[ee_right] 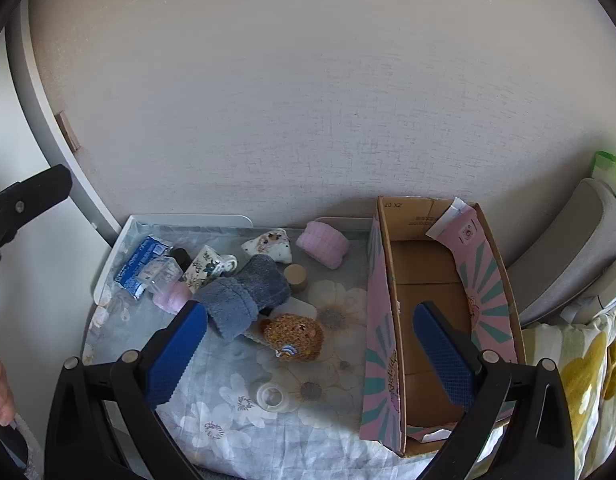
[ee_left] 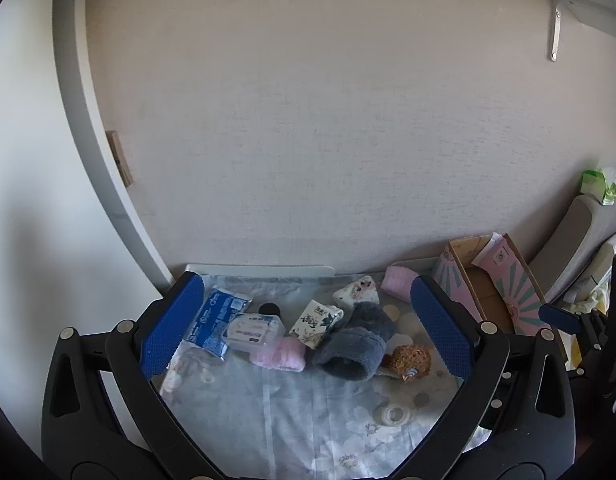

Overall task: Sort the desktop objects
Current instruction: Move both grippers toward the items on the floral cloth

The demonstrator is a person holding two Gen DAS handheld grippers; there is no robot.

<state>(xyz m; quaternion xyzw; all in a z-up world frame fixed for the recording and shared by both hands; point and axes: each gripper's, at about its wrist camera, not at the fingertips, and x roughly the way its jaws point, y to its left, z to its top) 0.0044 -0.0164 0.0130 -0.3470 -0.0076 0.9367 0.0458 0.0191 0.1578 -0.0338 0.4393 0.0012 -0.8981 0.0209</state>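
The clutter sits in a loose heap on the flowered cloth: grey sock in the middle, brown plush just near-right of it, pink rolls far and left, blue packet far left, tape ring nearest me. The box stands open at the right, nothing inside it that I can see. My right gripper hangs wide open and empty, one finger over the cloth, the other over the box. My left gripper is equally wide, holding nothing, framing the heap. I judge no sorting is done yet. Next I would drop onto one piece, probably the plush, and close.
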